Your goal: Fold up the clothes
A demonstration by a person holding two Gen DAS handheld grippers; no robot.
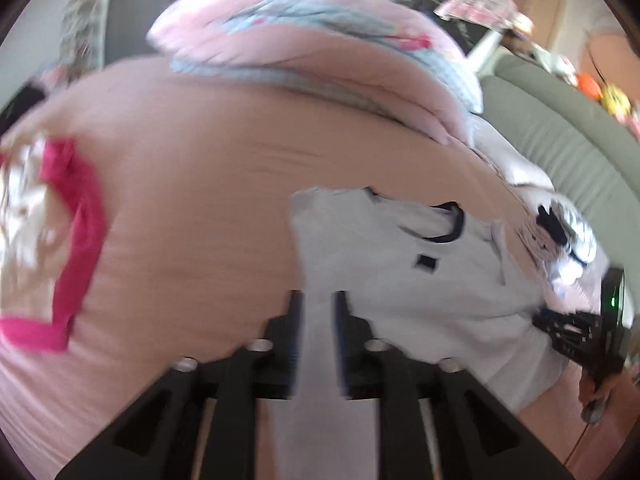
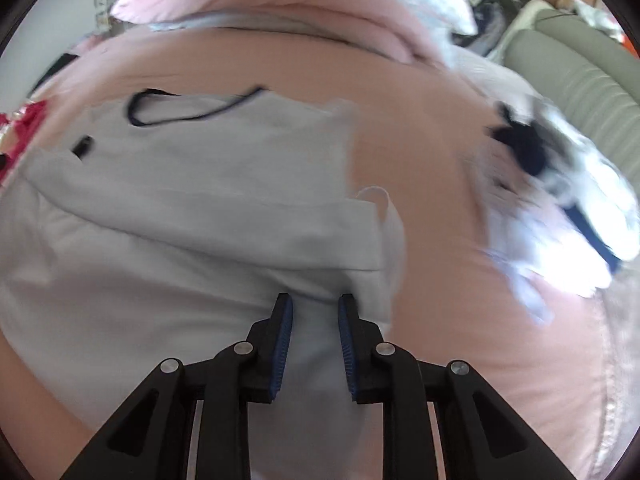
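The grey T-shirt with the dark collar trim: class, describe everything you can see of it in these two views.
The grey T-shirt is pale grey, soft-looking fabric with a navy-edged round neckline and a small dark patch below it. It lies partly folded on the pink bedsheet, one sleeve laid across the body, its edges creased. In each wrist view grey cloth shows between the fingers of the left gripper and the right gripper; blur hides whether either pinches it.

pink bed (image 1: 192, 208), grey shirt (image 1: 380, 264) flat on it, magenta garment (image 1: 76, 216), folded quilt (image 1: 304, 60)
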